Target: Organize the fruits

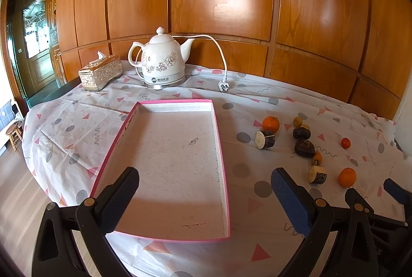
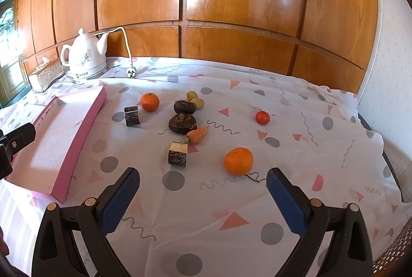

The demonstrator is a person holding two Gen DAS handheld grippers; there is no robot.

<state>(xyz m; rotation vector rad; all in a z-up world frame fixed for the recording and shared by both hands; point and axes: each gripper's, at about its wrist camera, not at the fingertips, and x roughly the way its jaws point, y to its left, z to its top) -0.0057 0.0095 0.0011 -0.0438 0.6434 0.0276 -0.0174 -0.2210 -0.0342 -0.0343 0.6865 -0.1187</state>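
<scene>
A shallow pink-rimmed tray (image 1: 221, 148) (image 2: 85, 120) lies empty on the patterned tablecloth, and my left gripper (image 1: 204, 187) hangs open over its near end. To the tray's right are scattered fruits: a near orange (image 2: 238, 160) (image 1: 347, 177), a far orange (image 2: 149, 102) (image 1: 271, 123), a small red tomato (image 2: 262, 117) (image 1: 345, 143), a carrot (image 2: 197, 135), two dark round fruits (image 2: 182, 123), two small yellow ones (image 2: 195, 99) and two cut wood-like chunks (image 2: 178, 154) (image 2: 132, 116). My right gripper (image 2: 203, 185) stands open just short of the near orange, holding nothing.
A white flowered electric kettle (image 1: 163, 59) with a loose cord and plug (image 1: 223, 86) stands at the table's back left beside a silver tissue box (image 1: 101, 73). Wood panelling rises behind the table. The cloth drops off at the left and right edges.
</scene>
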